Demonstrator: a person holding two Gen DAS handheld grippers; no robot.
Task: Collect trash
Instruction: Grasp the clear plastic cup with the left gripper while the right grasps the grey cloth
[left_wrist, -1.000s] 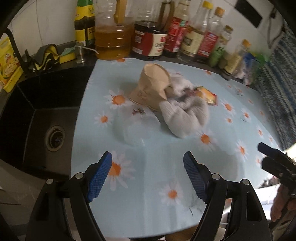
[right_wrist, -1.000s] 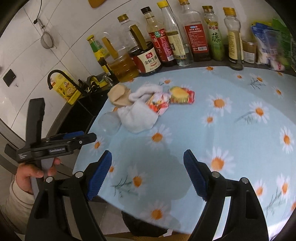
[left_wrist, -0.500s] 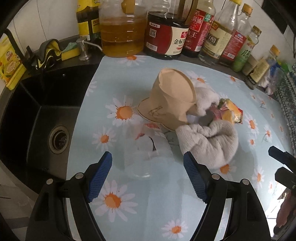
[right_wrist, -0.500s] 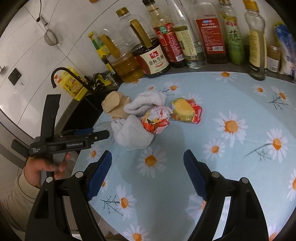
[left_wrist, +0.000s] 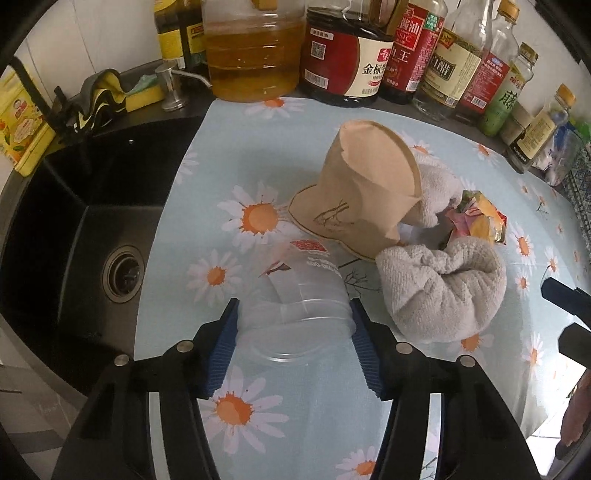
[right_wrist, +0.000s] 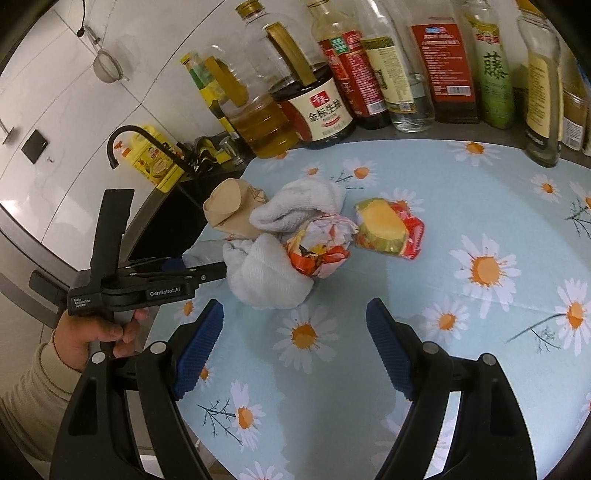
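One clear plastic cup (left_wrist: 295, 314) between the closing left hand-held gripper (left_wrist: 293, 341); right hand-held gripper (right_wrist: 293, 354) spread, empty.

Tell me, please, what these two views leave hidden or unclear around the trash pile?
- Clear plastic cup: hidden in the right wrist view behind the left gripper.
- Crumpled wrapper: mostly hidden in the left wrist view by the grey towel.
- Right gripper: cut off by the left wrist view's edge.

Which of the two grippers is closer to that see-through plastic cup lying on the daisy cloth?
Left. The left gripper has the clear plastic cup between its closing jaws. The right gripper hangs open, off past the grey towel.
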